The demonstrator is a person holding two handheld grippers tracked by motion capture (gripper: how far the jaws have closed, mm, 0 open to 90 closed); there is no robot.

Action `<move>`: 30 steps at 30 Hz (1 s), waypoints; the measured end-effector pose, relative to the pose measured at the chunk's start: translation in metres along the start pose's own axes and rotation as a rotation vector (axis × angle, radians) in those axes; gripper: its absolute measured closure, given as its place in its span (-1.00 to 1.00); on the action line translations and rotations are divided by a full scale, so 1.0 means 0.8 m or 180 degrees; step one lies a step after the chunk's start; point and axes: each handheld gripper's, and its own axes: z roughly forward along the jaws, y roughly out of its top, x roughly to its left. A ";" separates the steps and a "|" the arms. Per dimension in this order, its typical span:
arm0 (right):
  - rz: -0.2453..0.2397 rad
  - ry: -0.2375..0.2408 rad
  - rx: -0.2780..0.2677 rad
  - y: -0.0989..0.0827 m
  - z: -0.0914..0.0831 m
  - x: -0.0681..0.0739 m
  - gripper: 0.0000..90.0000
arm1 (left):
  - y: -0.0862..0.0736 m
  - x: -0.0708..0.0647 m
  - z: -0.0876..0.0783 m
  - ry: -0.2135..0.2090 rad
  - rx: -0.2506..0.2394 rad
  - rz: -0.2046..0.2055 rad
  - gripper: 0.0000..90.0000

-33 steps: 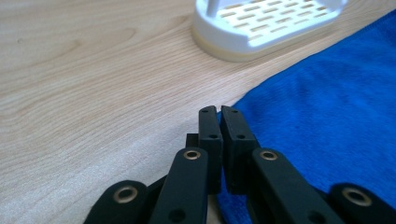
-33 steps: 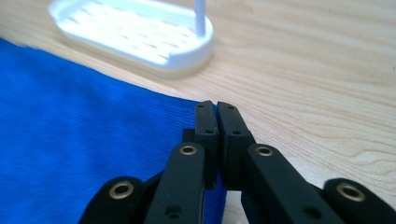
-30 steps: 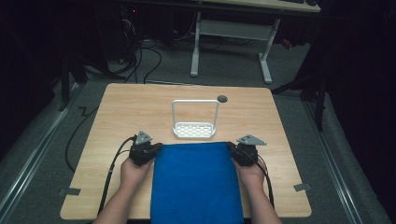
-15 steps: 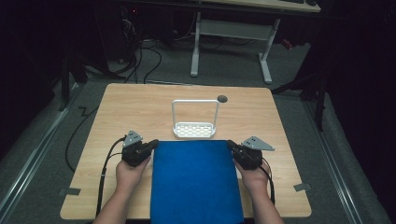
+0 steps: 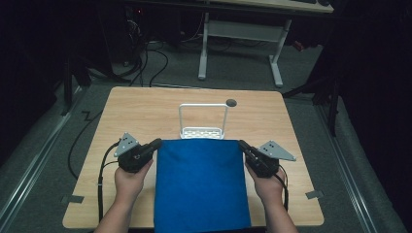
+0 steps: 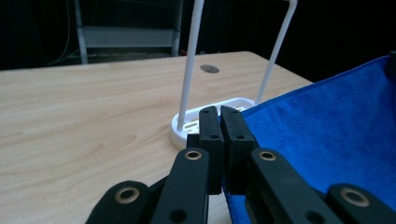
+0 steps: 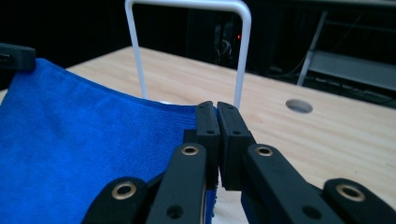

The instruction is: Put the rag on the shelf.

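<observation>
A light wooden table [image 5: 145, 111] with rounded corners stands on grey carpet. A white wire rack [image 5: 203, 131] with a slotted base and a tall hoop stands upright at the middle of the table. A round grommet hole [image 5: 231, 102] sits toward the far edge, just right of the rack.
</observation>
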 end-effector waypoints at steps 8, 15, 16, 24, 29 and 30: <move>-0.0034 -0.0019 -0.0250 0.021 -0.023 0.006 0.97 | 0.022 -0.016 -0.020 0.0009 -0.0241 0.0147 0.97; -0.0083 -0.0009 -0.0455 0.038 -0.043 0.013 0.97 | 0.037 -0.026 -0.037 -0.0021 -0.0425 0.0225 0.97; -0.0119 -0.0007 -0.0519 0.043 -0.049 0.014 0.97 | 0.042 -0.031 -0.042 -0.0020 -0.0491 0.0257 0.97; -0.0189 0.0016 -0.0775 0.061 -0.075 0.022 0.97 | 0.060 -0.047 -0.064 -0.0042 -0.0725 0.0371 0.97; -0.0235 0.0040 -0.0875 0.069 -0.084 0.028 0.97 | 0.068 -0.054 -0.073 -0.0045 -0.0811 0.0442 0.97; -0.0248 0.0055 -0.0898 0.070 -0.086 0.029 0.97 | 0.068 -0.054 -0.073 -0.0020 -0.0819 0.0466 0.97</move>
